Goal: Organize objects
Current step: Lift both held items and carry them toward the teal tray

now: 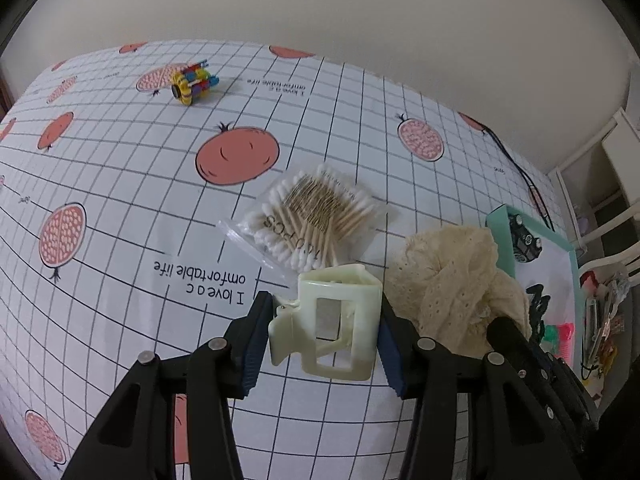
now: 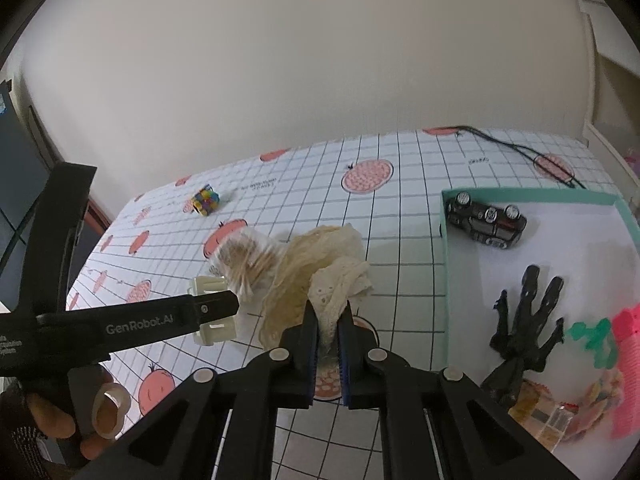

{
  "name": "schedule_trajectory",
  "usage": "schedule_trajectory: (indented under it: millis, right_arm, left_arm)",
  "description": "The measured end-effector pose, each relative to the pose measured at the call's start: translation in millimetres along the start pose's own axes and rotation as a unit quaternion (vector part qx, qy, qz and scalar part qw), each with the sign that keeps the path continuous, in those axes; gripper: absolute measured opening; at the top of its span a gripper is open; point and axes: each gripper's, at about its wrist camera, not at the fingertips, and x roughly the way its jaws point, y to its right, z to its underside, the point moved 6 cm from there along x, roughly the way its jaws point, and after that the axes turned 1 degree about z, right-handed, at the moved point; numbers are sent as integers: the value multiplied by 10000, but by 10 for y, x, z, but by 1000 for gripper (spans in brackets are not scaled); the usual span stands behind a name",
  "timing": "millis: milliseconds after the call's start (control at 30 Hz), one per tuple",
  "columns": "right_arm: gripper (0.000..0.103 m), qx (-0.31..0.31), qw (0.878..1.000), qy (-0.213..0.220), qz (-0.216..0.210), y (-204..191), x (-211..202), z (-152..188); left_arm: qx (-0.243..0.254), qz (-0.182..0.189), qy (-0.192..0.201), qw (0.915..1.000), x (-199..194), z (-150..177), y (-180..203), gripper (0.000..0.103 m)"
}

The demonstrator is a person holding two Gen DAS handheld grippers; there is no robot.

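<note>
A cream hair claw clip (image 1: 328, 324) sits between the blue pads of my left gripper (image 1: 320, 336), which is shut on it just above the tablecloth. In the right wrist view the same clip (image 2: 212, 330) shows partly behind the left gripper's black finger (image 2: 212, 308). My right gripper (image 2: 328, 344) is shut on the near edge of a cream lace scrunchie (image 2: 320, 268), which bunches up beyond the pads. The scrunchie (image 1: 452, 280) lies right of the clip. A bag of cotton swabs (image 1: 312, 216) lies just behind both.
A teal-rimmed box (image 2: 444, 240) at the right holds a black toy car (image 2: 486, 220), a black hand-shaped piece (image 2: 528, 320), a pink comb (image 2: 628, 360) and small items. A colourful block toy (image 1: 192, 82) stands far left. A black cable (image 2: 520, 148) runs along the back right.
</note>
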Motion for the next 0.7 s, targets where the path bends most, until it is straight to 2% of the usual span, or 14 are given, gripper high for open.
schedule_trajectory:
  millis: [233,433,700]
  right_arm:
    - [9,89,9993,348,-30,109,-250,-119]
    - [9,178,9954,942,2,278,-632,-296]
    - [9,373,9869,1535,318,662,-1118,-457]
  left_arm:
    - [139,-29,158,9998,-119,-75,174,51]
    - [367,12,383,9986,-293,-123,415,51]
    - [622,108,594,9962,-469,-115,769,51]
